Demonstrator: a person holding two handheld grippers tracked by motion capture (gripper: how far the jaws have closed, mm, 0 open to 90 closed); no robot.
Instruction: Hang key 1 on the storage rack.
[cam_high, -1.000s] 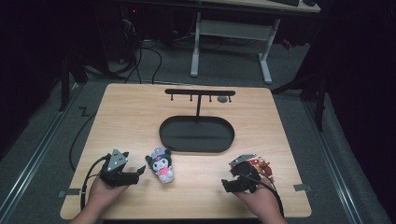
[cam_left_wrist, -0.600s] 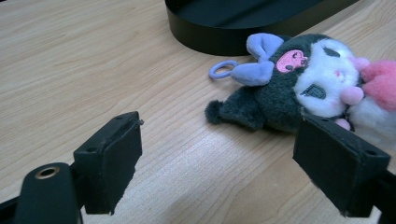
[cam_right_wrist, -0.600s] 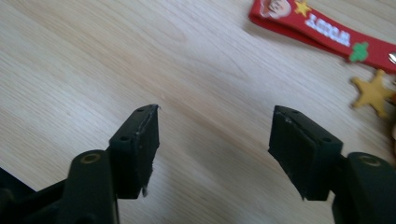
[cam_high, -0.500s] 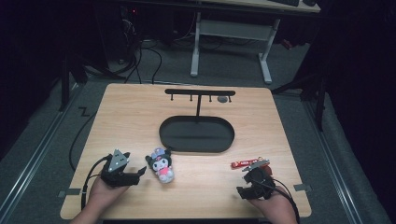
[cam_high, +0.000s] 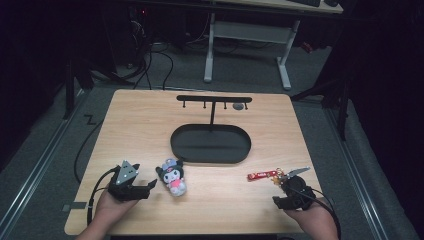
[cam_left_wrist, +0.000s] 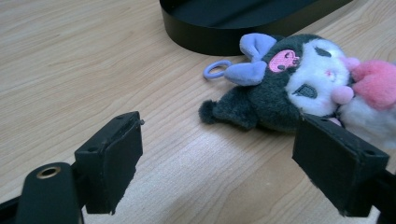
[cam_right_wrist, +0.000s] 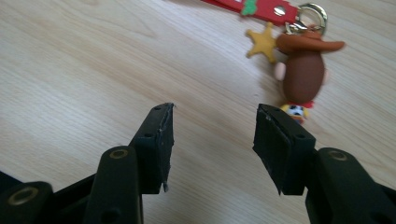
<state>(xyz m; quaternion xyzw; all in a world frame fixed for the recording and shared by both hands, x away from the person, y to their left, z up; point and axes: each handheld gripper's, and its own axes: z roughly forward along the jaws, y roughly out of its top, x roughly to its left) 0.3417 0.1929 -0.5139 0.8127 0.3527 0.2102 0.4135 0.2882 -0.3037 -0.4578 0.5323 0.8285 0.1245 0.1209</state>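
The black oval tray (cam_high: 210, 145) with its hook stand (cam_high: 214, 99) blocks the counter's (cam_high: 140, 125) middle. On the tray's near side, the plush toy (cam_high: 172, 176) and the red-strapped keychain (cam_high: 272, 175) stand well apart, bare counter between them; wood flanks the tray on both sides.

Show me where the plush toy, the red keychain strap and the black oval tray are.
plush toy (cam_high: 172, 177), high view, on its white face.
red keychain strap (cam_high: 260, 175), high view, middle of the strap.
black oval tray (cam_high: 173, 142), high view, on its left rim.
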